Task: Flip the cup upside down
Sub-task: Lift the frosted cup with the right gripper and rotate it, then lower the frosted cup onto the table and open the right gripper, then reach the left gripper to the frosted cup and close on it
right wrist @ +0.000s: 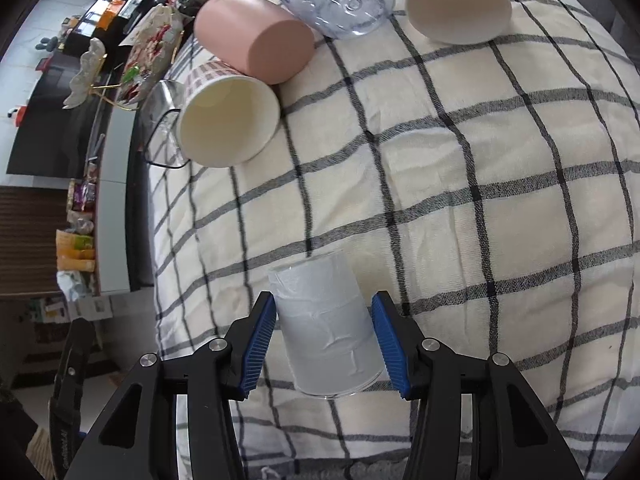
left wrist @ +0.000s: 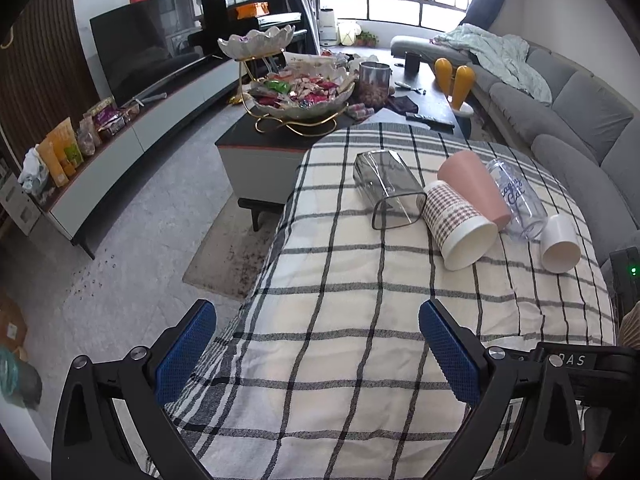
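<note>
Cup [right wrist: 326,328] wrapped in pale tape stands between the right gripper [right wrist: 325,344] jaws on the checked cloth [right wrist: 480,200]; whether they clench it, I cannot tell. Left gripper [left wrist: 318,356] jaws spread wide, empty. Beyond the cup lie five tipped cups.

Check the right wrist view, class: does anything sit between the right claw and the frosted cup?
Nothing visible does. The frosted cup sits directly between the right claw's blue pads, with a slight gap showing beside each pad. The other cups lie farther away on the checked cloth.
</note>
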`<state>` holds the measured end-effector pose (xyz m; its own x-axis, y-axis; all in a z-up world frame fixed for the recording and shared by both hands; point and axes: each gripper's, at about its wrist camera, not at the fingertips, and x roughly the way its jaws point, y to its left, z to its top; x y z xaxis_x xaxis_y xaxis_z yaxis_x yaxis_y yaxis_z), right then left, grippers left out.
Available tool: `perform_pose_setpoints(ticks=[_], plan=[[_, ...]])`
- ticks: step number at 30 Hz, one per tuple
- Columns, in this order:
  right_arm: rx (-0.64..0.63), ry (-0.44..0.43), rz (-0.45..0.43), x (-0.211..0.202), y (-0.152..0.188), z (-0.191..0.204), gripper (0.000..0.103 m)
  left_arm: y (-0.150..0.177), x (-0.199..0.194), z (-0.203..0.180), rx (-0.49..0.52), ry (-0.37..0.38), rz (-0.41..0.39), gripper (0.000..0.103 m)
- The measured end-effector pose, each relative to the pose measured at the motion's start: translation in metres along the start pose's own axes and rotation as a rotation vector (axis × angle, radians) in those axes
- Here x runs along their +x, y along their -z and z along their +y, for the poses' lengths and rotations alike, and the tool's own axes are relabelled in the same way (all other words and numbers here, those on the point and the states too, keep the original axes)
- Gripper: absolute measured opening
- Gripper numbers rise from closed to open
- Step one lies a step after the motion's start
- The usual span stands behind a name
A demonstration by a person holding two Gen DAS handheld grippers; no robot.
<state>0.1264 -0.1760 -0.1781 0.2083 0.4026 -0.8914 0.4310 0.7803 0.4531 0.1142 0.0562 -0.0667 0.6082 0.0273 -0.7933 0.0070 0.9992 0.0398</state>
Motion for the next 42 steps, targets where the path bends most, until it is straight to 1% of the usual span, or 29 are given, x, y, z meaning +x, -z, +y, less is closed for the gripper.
perform_pose_setpoints(ticks=[7,9,11,14,15,17,20,22,24,28,31,34,38,42], plan=[[0.006,-0.001,0.012,0.004,0.0,-0.005,0.052,-0.001,0.005,-0.003,0.012,-0.003,0.016,0.103],[0.012,-0.005,0.008,0.002,0.0,-0.005,0.065,-0.001,0.004,-0.003,0.012,-0.003,0.016,0.103],[0.014,-0.009,-0.006,-0.004,0.002,-0.005,0.071,-0.002,0.004,-0.003,0.013,0.001,0.016,0.103],[0.004,-0.019,-0.03,-0.016,0.005,-0.005,0.073,-0.002,0.0,-0.006,0.016,0.008,0.012,0.103],[-0.003,-0.015,-0.045,-0.022,0.005,-0.005,0.073,-0.002,-0.003,-0.008,0.018,0.011,0.011,0.103],[-0.027,0.012,-0.108,-0.041,0.009,-0.006,0.073,-0.002,-0.007,-0.013,0.018,0.025,0.02,0.103],[-0.069,0.078,-0.227,-0.076,0.017,-0.01,0.076,0.001,-0.011,-0.024,0.015,0.059,0.054,0.103],[-0.091,0.122,-0.308,-0.099,0.025,-0.014,0.08,0.004,-0.013,-0.035,0.023,0.08,0.077,0.103],[-0.113,0.16,-0.367,-0.116,0.031,-0.018,0.084,0.009,-0.015,-0.049,0.042,0.091,0.095,0.103],[-0.144,0.243,-0.47,-0.146,0.042,-0.03,0.084,0.014,-0.017,-0.078,0.079,0.115,0.13,0.103],[-0.152,0.295,-0.525,-0.16,0.047,-0.041,0.084,0.017,-0.017,-0.099,0.116,0.123,0.148,0.103],[-0.15,0.328,-0.562,-0.169,0.052,-0.053,0.085,0.02,-0.014,-0.115,0.147,0.126,0.172,0.103],[-0.146,0.35,-0.593,-0.175,0.055,-0.063,0.086,0.022,-0.006,-0.133,0.188,0.123,0.212,0.103],[-0.142,0.353,-0.611,-0.176,0.053,-0.071,0.086,0.023,0.005,-0.15,0.23,0.115,0.254,0.103]])
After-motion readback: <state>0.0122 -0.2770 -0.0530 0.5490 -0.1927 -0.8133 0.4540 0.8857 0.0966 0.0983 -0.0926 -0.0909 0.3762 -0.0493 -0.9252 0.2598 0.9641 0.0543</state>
